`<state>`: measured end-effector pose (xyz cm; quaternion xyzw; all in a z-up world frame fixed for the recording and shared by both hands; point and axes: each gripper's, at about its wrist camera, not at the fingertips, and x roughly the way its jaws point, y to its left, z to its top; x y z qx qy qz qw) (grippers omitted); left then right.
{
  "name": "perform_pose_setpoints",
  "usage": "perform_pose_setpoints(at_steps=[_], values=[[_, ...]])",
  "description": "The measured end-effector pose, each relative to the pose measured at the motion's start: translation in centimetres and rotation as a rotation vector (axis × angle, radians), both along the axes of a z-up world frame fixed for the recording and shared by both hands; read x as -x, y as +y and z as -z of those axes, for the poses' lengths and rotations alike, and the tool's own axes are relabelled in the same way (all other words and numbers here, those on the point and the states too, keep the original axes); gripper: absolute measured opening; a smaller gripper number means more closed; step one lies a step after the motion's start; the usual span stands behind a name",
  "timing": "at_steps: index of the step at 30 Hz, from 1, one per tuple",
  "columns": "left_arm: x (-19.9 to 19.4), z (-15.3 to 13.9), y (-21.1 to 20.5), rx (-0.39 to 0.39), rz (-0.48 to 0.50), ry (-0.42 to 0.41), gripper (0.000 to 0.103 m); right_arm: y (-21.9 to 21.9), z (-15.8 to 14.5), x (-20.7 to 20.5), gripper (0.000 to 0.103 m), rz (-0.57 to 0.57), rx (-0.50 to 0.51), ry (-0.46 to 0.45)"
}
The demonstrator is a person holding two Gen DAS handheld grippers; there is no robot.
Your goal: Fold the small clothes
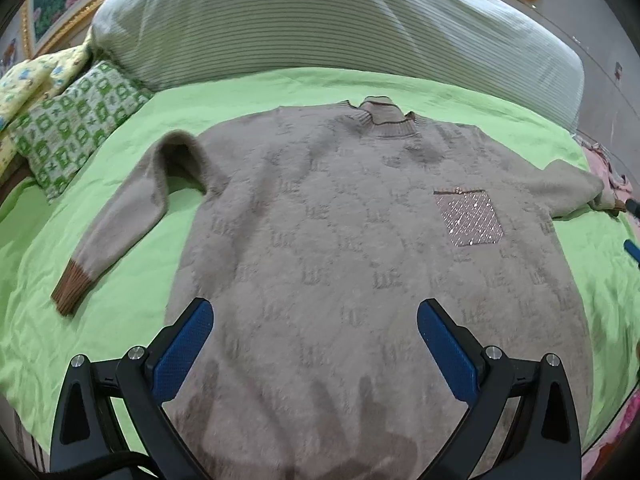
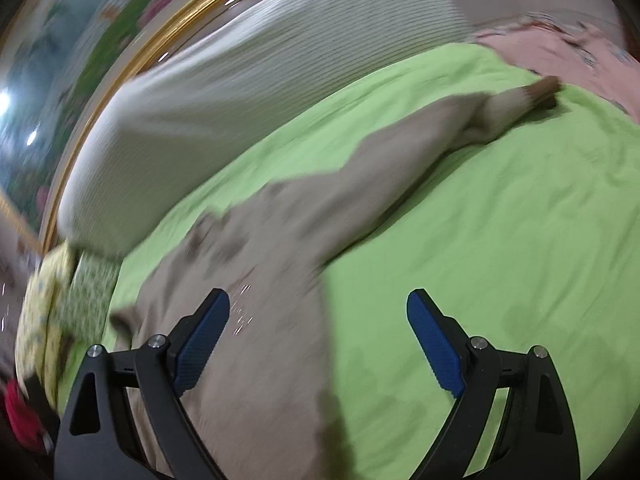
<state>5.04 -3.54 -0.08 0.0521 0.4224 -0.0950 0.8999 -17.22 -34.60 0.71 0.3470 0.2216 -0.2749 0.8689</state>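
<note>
A beige fuzzy sweater lies flat, front up, on a green bedsheet, with a sparkly chest pocket and brown cuffs. Its left sleeve bends down to a brown cuff. My left gripper is open and empty, hovering over the sweater's lower body. In the blurred right wrist view the sweater shows at left, its right sleeve stretched out to a brown cuff. My right gripper is open and empty above the sweater's side edge and the sheet.
A large striped white pillow lies along the head of the bed, also in the right wrist view. A green-patterned cushion and yellow blanket lie at far left. Pink fabric lies beyond the right sleeve. A gold picture frame stands behind.
</note>
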Motion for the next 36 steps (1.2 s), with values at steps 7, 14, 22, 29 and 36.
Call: perform_pose_setpoints(at_steps=[7,14,22,29,36], values=[[-3.8,1.1,-2.6,-0.018,0.024,0.041,0.102,-12.1,-0.5,1.3,0.086,0.242,-0.130,-0.038],[-6.6,2.9,-4.0,-0.007,0.031,0.096,0.102,-19.2,0.5,-3.2,0.072,0.296,-0.274,0.028],[-8.2,5.1,-2.0,0.037,0.002,0.156,0.102,-18.2,0.6,-1.5,0.007,0.411,-0.190,-0.006],[-7.9,3.6,1.1,0.087,-0.057,0.137,0.102,-0.8,-7.4,-12.5,0.010,0.043,0.197,-0.025],[-7.8,1.7,4.0,0.131,-0.085,0.115,0.102,14.5,-5.1,-19.2,0.055,-0.474,0.235,-0.052]])
